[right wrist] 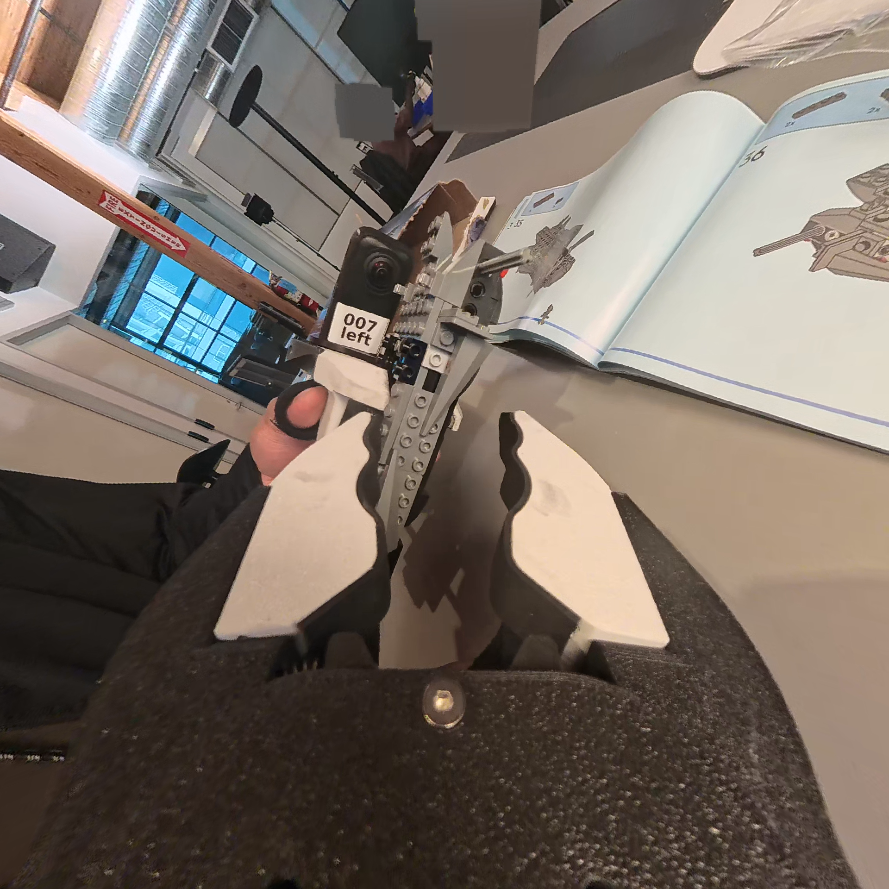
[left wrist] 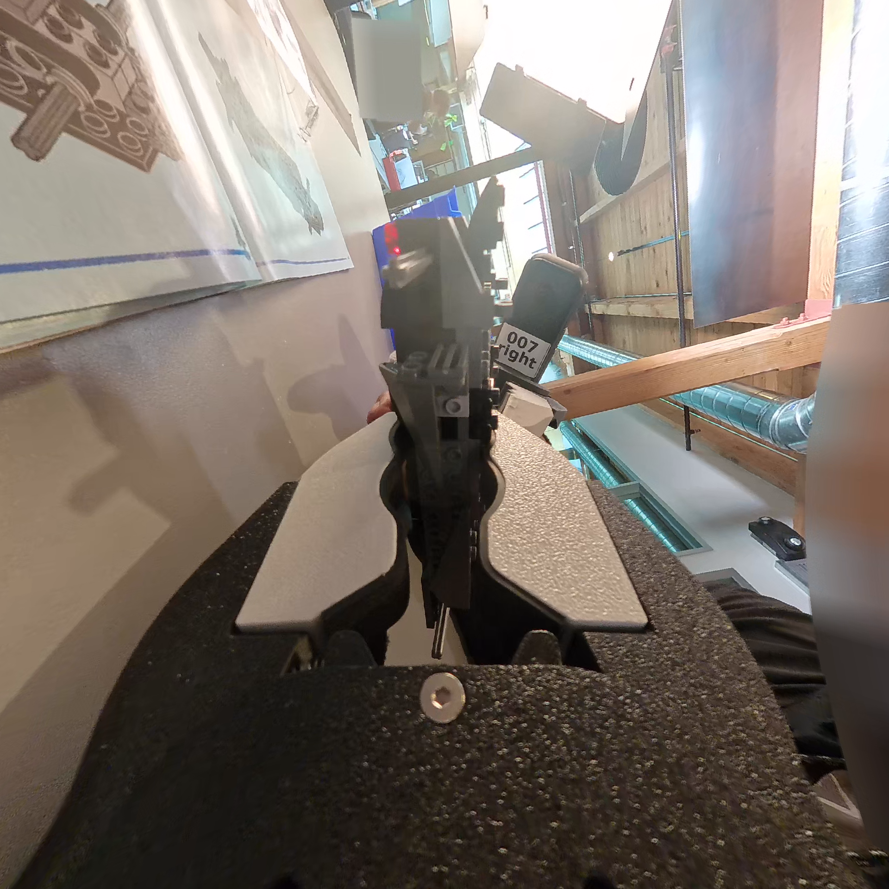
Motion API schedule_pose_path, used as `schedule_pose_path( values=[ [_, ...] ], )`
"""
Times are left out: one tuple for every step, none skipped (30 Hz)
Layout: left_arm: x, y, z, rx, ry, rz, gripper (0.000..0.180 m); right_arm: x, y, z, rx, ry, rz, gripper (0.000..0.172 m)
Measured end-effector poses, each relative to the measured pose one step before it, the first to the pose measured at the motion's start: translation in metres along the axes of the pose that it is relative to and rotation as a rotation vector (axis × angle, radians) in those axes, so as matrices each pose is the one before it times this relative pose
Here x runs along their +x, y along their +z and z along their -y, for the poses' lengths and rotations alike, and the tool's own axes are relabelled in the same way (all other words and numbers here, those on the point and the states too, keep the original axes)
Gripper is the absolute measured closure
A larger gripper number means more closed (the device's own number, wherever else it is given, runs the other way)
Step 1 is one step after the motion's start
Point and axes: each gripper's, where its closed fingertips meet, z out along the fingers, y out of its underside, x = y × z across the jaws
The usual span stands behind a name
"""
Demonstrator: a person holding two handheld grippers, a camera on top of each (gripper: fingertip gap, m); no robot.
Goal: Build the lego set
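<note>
My left jaws (left wrist: 442,462) are clamped on a grey brick model (left wrist: 442,433), held above the desk (right wrist: 625,481). My right jaws (right wrist: 435,447) stand apart about the model's other end. A booklet (right wrist: 697,250) lies open beyond the model.

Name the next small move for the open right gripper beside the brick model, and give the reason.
Probably shift the right gripper sideways to centre it on the grey brick model before closing. Its left finger lies against the model while the right finger stands clear with table showing between. The left gripper already clamps the model.
</note>
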Motion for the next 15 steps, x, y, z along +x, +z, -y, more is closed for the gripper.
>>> schedule_pose_path(
  values=[
    [0.00013,0.00012,-0.0002,-0.0003,0.0054,0.0035,0.152,-0.00017,-0.00024,-0.00009,-0.0004,-0.0009,0.001,0.124],
    [0.00029,0.00007,-0.00027,-0.0002,0.0058,0.0022,0.152,-0.00033,-0.00021,0.00004,-0.0005,-0.0023,0.0007,0.124],
    [0.0,0.00002,-0.00023,-0.0004,0.0046,0.0026,0.152,-0.00019,-0.00007,-0.00021,-0.0015,-0.003,-0.0002,0.125],
    [0.00019,0.00014,-0.0002,-0.0005,0.0036,0.0016,0.152,-0.00027,-0.00009,-0.00023,-0.0017,-0.0024,0.0001,0.125],
    [0.0002,0.00016,-0.00017,-0.0003,0.004,0.0014,0.152,-0.00033,0.0,-0.00004,-0.0008,-0.0013,0.0015,0.125],
    [0.00041,0.00009,0.0,0.0,0.006,0.0008,0.152,-0.00048,-0.00024,0.00005,0.0002,-0.0015,0.002,0.126],
    [0.00063,0.00005,-0.00005,0.0001,0.0073,-0.0007,0.152,-0.00074,-0.00026,0.00025,0.0008,-0.0029,0.0026,0.126],
    [0.00064,0.00011,-0.0001,-0.001,0.0075,-0.0002,0.152,-0.00103,-0.00037,0.0002,0.0,-0.0041,0.0028,0.127],
    [0.00078,0.0001,-0.00015,-0.0005,0.0068,-0.0015,0.152,-0.0013,-0.0002,0.00034,0.0004,-0.0057,0.0029,0.128],
    [0.00081,0.00005,0.00012,0.0,0.0058,-0.0032,0.152,-0.00153,-0.00027,0.00061,0.0016,-0.007,0.0032,0.13],
    [0.00096,0.00006,0.00016,0.0,0.0058,-0.0037,0.152,-0.00144,-0.00033,0.0006,0.0021,-0.0073,0.0023,0.132],
    [0.00116,0.00007,0.00018,0.0002,0.0061,-0.0054,0.152,-0.00148,-0.00036,0.00081,0.0032,-0.0074,0.0022,0.133],
    [0.00119,0.00004,0.00011,-0.0004,0.0071,-0.0062,0.152,-0.00147,-0.00022,0.00068,0.003,-0.0064,0.0037,0.134],
    [0.00154,-0.00013,0.00034,0.0002,0.0095,-0.0073,0.152,-0.00152,-0.00024,0.00087,0.004,-0.0058,0.0044,0.134],
    [0.00187,-0.00005,0.00039,0.0004,0.012,-0.008,0.152,-0.00167,-0.0002,0.00097,0.0047,-0.0064,0.0048,0.134]
  ],
)
